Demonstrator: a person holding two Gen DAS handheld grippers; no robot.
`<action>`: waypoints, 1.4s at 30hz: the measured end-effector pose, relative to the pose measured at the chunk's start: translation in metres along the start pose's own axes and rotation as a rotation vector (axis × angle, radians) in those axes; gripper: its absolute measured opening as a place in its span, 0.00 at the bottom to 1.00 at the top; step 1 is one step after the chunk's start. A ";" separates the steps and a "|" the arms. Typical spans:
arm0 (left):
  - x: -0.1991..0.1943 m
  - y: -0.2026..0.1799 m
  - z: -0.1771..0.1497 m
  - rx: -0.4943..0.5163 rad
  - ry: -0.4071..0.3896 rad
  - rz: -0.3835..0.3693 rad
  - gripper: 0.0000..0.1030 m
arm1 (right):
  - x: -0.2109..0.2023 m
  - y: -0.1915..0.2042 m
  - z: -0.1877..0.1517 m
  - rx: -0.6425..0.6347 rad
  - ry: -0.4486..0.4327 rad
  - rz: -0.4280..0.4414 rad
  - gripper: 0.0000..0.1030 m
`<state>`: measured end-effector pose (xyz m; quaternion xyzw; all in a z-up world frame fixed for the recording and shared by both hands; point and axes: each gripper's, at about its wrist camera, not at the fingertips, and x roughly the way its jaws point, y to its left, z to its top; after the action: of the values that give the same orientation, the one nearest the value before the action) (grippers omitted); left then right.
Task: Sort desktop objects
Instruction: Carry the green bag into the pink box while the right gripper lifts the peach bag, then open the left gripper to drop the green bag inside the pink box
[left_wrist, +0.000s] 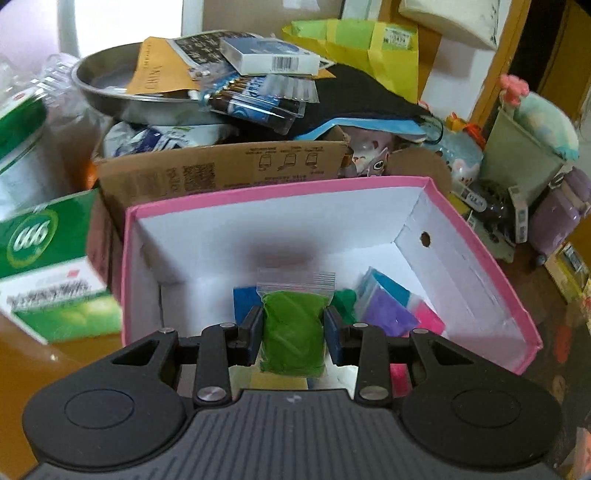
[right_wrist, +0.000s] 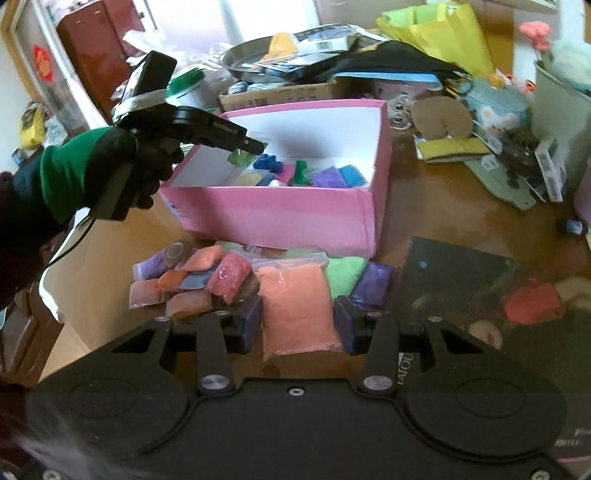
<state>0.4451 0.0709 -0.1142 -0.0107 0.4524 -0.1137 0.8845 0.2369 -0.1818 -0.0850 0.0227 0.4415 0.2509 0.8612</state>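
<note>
My left gripper (left_wrist: 293, 328) is shut on a green clay bag (left_wrist: 293, 332) and holds it over the open pink box (left_wrist: 480, 258). Blue, purple and pink bags (left_wrist: 388, 306) lie inside the box. In the right wrist view the left gripper (right_wrist: 251, 147) reaches over the pink box (right_wrist: 280, 214) with the green bag (right_wrist: 240, 158) at its tips. My right gripper (right_wrist: 297, 321) is open, its fingers on either side of an orange clay bag (right_wrist: 295, 302) that lies on the table. Several coloured bags (right_wrist: 207, 277) lie in front of the box.
A cardboard box (left_wrist: 221, 170) piled with a metal pan (left_wrist: 107, 85), batteries and papers stands behind the pink box. Green cartons (left_wrist: 48, 266) sit at the left. A dark book (right_wrist: 461, 280) lies at the right, with toys and a bin (right_wrist: 554, 107) beyond.
</note>
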 end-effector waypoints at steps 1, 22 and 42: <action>0.005 0.000 0.005 0.007 0.011 -0.001 0.33 | -0.001 -0.001 -0.001 0.014 -0.003 -0.003 0.42; 0.073 -0.006 0.032 0.070 0.195 -0.023 0.51 | -0.007 -0.003 -0.004 0.118 -0.032 -0.058 0.42; -0.073 0.010 -0.027 -0.049 -0.081 -0.167 0.53 | 0.045 0.009 0.108 -0.022 -0.082 -0.019 0.42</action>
<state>0.3844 0.0982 -0.0728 -0.0744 0.4165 -0.1756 0.8889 0.3386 -0.1335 -0.0507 0.0192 0.4034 0.2465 0.8810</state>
